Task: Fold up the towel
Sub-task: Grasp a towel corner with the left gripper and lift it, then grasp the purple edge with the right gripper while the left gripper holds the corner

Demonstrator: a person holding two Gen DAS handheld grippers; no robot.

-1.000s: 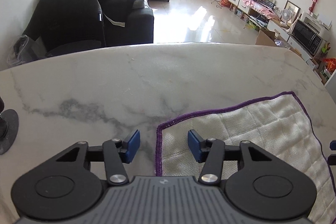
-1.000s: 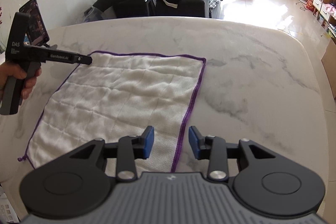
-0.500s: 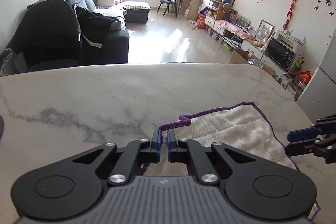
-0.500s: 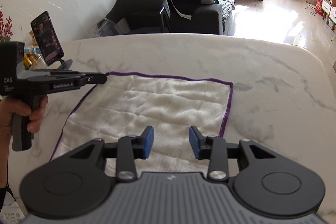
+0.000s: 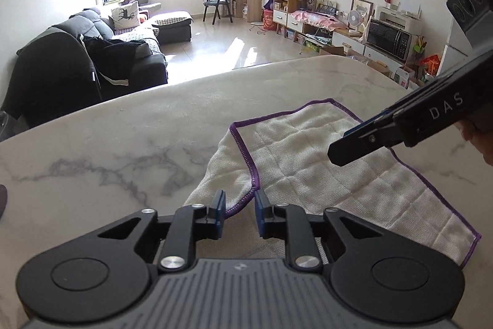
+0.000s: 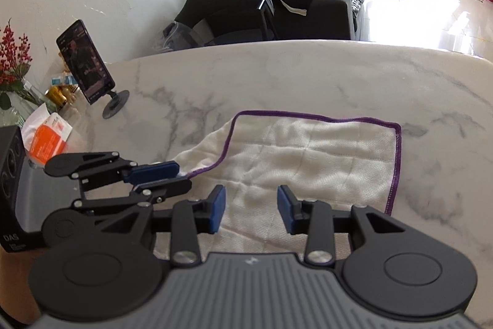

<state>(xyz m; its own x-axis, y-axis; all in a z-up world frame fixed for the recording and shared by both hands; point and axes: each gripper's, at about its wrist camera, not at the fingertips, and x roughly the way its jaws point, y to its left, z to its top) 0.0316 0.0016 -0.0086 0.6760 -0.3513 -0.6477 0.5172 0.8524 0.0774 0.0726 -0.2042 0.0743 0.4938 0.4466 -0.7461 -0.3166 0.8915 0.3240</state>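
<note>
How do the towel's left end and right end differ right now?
The towel's left end is folded over, its purple hem running diagonally with the underside showing; the right end lies flat with a square corner. The left gripper has its opening jaws around the left end's hem; the right end has no gripper on it. Both share the purple border.

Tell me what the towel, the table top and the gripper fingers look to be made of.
towel: soft woven cotton-like cloth, matte white, quilted in squares, purple stitched hem.
table top: marble or marble-look stone, smooth with slight sheen; grey veins on white. Real or imitation cannot be told.
right gripper fingers: blue pads, probably rubber or soft plastic, matte, on black hard-plastic links with metal pins.
</note>
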